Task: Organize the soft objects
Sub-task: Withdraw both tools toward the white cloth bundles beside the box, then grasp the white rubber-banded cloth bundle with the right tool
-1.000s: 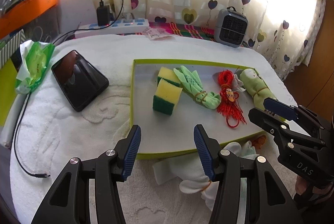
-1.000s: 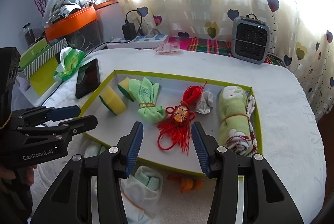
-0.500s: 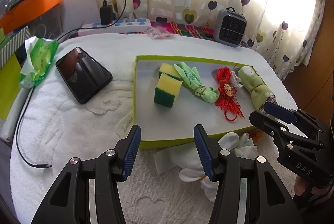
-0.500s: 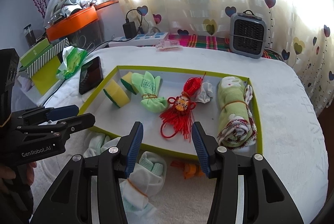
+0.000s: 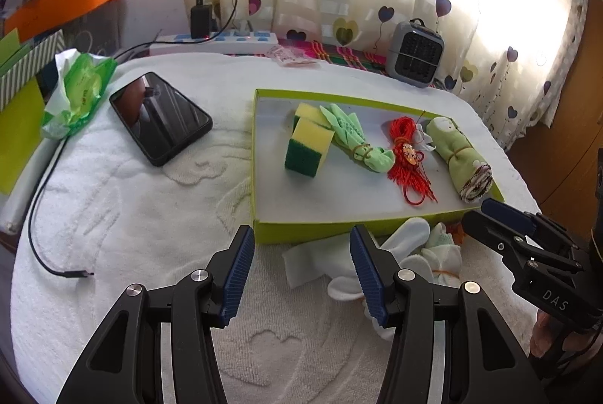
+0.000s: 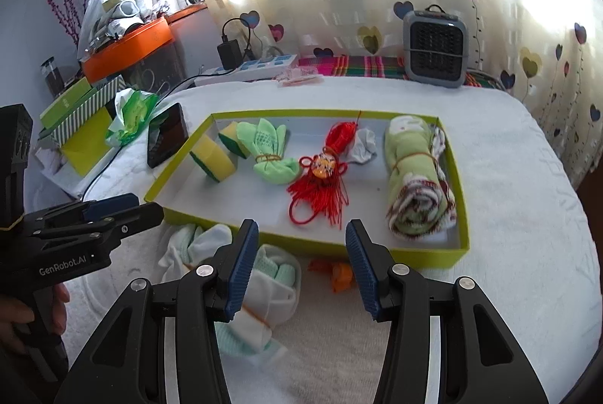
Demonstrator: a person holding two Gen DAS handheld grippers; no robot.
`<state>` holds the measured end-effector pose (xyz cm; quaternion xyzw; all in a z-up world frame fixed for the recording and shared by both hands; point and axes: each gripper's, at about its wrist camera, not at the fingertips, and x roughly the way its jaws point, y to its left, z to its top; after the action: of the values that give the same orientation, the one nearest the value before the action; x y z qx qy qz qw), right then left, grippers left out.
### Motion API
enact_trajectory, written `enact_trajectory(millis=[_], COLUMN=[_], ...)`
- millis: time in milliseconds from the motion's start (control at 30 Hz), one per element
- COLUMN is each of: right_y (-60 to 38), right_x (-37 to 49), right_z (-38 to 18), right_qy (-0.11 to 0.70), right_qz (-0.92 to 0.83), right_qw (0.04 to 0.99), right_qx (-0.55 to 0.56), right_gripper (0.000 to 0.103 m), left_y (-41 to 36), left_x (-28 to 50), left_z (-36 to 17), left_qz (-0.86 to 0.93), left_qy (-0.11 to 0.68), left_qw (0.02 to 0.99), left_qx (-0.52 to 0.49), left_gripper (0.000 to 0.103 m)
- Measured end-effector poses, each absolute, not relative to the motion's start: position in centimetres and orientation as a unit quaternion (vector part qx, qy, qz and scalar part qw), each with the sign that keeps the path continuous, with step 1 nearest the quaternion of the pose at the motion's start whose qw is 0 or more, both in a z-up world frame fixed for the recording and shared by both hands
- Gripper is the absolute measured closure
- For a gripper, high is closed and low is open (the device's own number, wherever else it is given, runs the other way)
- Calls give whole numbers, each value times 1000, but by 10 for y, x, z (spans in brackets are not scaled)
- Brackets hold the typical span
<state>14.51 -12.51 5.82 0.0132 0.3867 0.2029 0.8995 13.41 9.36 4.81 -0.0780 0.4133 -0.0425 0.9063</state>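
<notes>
A lime-green tray [image 5: 260,227] [image 6: 177,215] on the white towel holds two yellow-green sponges [image 5: 309,147] [image 6: 213,157], a tied green cloth [image 5: 358,144] [image 6: 269,155], a red tassel knot [image 5: 409,159] [image 6: 322,185] and a rolled green towel [image 5: 458,155] [image 6: 416,178]. White and mint socks [image 5: 410,253] [image 6: 271,276] and a small orange item [image 6: 339,276] lie on the towel in front of the tray. My left gripper [image 5: 301,272] is open and empty above the towel before the tray's near edge. My right gripper [image 6: 297,264] is open and empty above the socks.
A black phone [image 5: 160,117] and a green wipes pack [image 5: 81,87] lie left of the tray. A cable end [image 5: 75,274] rests on the towel. A power strip [image 5: 215,40] and a small grey heater [image 5: 414,53] stand at the back by the curtain.
Both grippers have pulled back from the tray toward me, so more of the socks and towel in front of the tray now show. Both stay open and empty.
</notes>
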Motion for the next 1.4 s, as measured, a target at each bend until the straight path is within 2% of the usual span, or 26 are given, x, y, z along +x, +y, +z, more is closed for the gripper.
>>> enact_trajectory(millis=[500, 1333, 1400], right_y=[-122, -104, -104], right_x=[124, 130, 128], right_z=[43, 22, 22], right_qy=[415, 440, 436], right_qz=[224, 234, 235], right_qw=[881, 866, 868], right_qx=[30, 33, 30], right_gripper=[53, 53, 57], left_y=[109, 106, 103], left_x=[122, 110, 110], left_z=[29, 26, 27], left_qz=[-65, -79, -81], left_qy=[430, 441, 441], left_qw=[891, 884, 884], left_qx=[-128, -133, -132], left_gripper=[51, 51, 51])
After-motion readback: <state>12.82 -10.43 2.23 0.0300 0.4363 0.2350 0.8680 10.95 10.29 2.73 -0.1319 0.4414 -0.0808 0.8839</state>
